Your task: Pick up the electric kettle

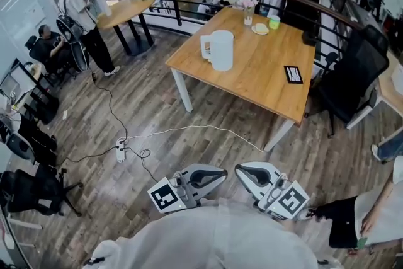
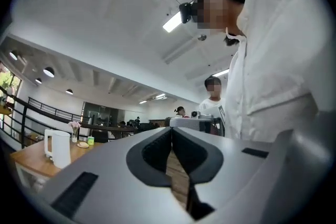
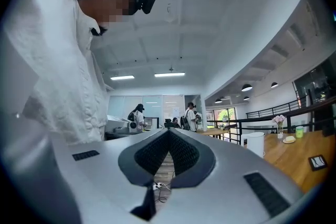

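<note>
A white electric kettle (image 1: 219,50) stands upright near the left corner of a wooden table (image 1: 264,82), handle to the left. In the head view my left gripper (image 1: 221,172) and right gripper (image 1: 239,169) sit low in the picture, close to my body and far from the table, their tips pointing at each other. Both are shut with nothing between the jaws. The kettle (image 2: 58,148) shows small at the left of the left gripper view, beyond my left gripper (image 2: 171,131). It appears again as a small white kettle (image 3: 255,143) right of my right gripper (image 3: 169,132).
A power strip (image 1: 120,150) and cables trail across the wood floor between me and the table. The table also carries a phone (image 1: 293,74), a flower vase (image 1: 249,11), a plate (image 1: 259,29) and a green cup (image 1: 274,22). A black chair (image 1: 352,75) stands at the right; people stand at the left.
</note>
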`<state>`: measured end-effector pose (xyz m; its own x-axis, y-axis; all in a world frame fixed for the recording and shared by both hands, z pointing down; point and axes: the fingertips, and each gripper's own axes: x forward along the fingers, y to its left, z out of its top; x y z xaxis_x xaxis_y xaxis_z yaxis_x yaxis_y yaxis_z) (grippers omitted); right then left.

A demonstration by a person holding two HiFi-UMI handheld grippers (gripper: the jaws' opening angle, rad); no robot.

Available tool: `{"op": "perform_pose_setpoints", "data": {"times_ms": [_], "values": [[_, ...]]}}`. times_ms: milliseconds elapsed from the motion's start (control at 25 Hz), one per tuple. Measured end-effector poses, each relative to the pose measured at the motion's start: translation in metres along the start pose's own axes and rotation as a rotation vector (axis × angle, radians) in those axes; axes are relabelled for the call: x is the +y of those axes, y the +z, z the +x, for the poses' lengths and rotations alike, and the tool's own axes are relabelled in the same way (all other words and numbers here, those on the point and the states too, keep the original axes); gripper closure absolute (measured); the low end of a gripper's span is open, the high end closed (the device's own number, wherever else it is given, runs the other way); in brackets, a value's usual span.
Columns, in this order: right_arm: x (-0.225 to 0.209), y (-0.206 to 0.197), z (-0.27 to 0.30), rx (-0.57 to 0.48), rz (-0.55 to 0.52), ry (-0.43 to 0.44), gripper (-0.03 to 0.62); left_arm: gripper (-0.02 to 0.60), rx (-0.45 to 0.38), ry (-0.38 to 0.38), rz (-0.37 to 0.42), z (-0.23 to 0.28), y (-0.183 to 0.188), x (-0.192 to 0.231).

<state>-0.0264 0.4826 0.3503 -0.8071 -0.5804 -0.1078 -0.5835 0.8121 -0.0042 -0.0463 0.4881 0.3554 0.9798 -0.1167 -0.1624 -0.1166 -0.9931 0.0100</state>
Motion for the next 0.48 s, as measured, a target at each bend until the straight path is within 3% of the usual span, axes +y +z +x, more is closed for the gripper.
{"op": "perform_pose_setpoints", "data": {"times_ms": [200,480], "values": [[0.007,0.008,-0.005,-0.077,0.045,0.046,0.579,0.574,-0.028,0.014,-0.097,-0.002,-0.001,0.003],[-0.001,0.005,-0.004,-0.061,0.059,0.079,0.579,0.574,0.032,0.052,-0.075,0.005,-0.006,0.011]]}}
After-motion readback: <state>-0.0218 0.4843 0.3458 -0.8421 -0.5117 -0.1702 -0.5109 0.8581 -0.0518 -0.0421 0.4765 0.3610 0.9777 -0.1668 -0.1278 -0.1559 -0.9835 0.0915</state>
